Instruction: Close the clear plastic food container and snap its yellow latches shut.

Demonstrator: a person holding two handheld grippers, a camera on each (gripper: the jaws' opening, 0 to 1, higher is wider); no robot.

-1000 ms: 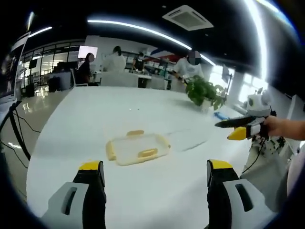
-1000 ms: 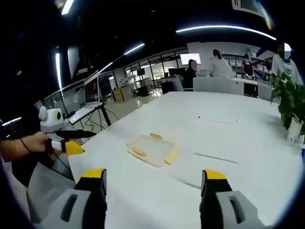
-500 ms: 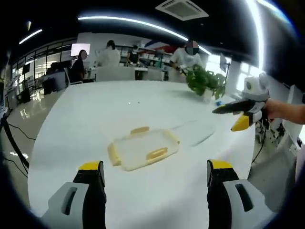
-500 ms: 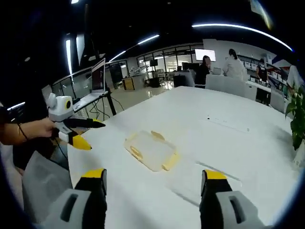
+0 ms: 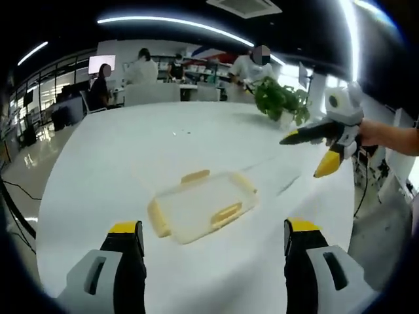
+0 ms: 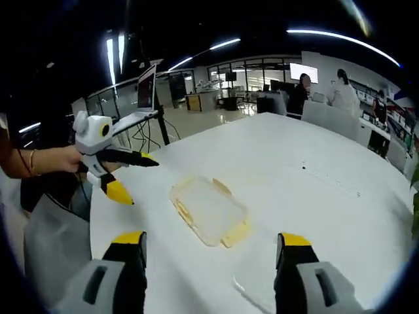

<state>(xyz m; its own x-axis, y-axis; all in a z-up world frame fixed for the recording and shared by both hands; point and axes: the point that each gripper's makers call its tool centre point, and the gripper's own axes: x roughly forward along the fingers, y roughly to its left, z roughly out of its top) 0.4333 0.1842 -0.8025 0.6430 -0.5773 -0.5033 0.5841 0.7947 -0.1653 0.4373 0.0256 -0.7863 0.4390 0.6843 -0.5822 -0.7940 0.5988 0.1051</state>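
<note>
A clear plastic container with yellow latches on its sides lies flat on the white table, a short way beyond my left gripper, which is open and holds nothing. My right gripper hangs open in a hand above the table's right side. In the right gripper view the container lies just ahead of my open right gripper. The left gripper hovers open to the container's left. A faint clear flat piece lies beside the container; its outline is hard to make out.
A potted plant stands at the table's far right. People sit and stand at desks behind the table. A laptop on a stand is off the table's near corner, with a grey fabric by the edge.
Both views have closed in on the container, which now looks larger and nearer. Each gripper sits higher and closer in the other's view. Both have stayed open, and the container has not moved.
</note>
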